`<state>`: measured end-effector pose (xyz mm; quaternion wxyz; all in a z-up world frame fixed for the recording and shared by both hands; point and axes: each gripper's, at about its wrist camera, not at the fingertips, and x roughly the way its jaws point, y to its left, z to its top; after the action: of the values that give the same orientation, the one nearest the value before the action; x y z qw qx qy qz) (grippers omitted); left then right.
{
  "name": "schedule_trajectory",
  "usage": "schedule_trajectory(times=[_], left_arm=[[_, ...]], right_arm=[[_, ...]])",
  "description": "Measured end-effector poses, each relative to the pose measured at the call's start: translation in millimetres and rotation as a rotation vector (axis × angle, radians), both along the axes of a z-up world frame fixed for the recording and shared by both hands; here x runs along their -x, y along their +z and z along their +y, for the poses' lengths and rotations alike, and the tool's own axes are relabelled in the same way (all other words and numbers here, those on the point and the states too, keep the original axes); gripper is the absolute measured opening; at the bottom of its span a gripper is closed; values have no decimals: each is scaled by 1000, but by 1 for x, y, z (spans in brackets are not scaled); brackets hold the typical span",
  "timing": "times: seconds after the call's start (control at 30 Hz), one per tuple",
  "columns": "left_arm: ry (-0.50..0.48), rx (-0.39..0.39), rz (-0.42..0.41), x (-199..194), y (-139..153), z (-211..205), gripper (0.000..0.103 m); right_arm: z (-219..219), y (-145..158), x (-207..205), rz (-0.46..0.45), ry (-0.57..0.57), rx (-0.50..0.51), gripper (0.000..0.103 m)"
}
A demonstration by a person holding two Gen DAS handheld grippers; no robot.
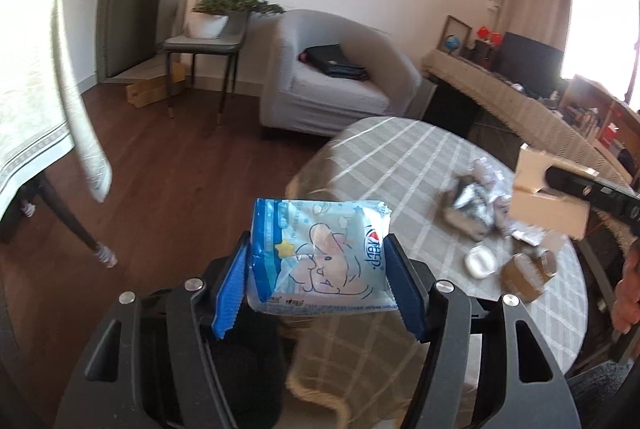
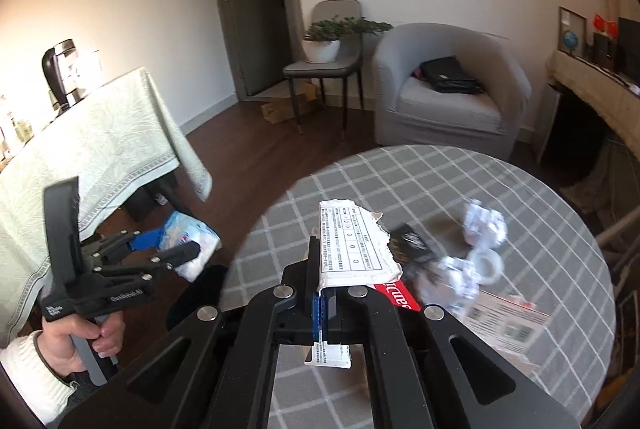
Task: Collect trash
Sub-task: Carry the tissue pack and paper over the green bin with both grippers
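My left gripper (image 1: 316, 281) is shut on a light blue tissue pack (image 1: 320, 253) and holds it in the air off the left edge of the round table (image 1: 400, 157). In the right wrist view the left gripper (image 2: 168, 249) and the pack (image 2: 192, 241) show at the left, over the floor. My right gripper (image 2: 324, 269) is shut on a torn piece of white printed cardboard (image 2: 352, 245) above the table (image 2: 360, 173). On the table lie crumpled wrappers (image 2: 484, 225), a tape roll (image 2: 486, 263), a black packet (image 2: 412, 241) and a printed sheet (image 2: 508, 321).
A table with a green cloth (image 2: 100, 149) stands at the left, a kettle (image 2: 64, 69) on it. A grey armchair (image 2: 448, 93) with a black bag, a chair with a plant (image 2: 328, 45) and a sideboard (image 1: 520, 101) stand beyond. The floor is dark wood.
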<state>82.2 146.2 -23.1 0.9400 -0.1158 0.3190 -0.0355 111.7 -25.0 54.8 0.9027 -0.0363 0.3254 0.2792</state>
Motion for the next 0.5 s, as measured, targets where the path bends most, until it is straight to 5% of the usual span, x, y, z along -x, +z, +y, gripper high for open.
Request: schedule_trajectory(times=[0.5], left_arm=[[108, -89, 245, 9, -66, 79, 65]], right_arm=[[98, 0, 11, -5, 163, -41, 0]])
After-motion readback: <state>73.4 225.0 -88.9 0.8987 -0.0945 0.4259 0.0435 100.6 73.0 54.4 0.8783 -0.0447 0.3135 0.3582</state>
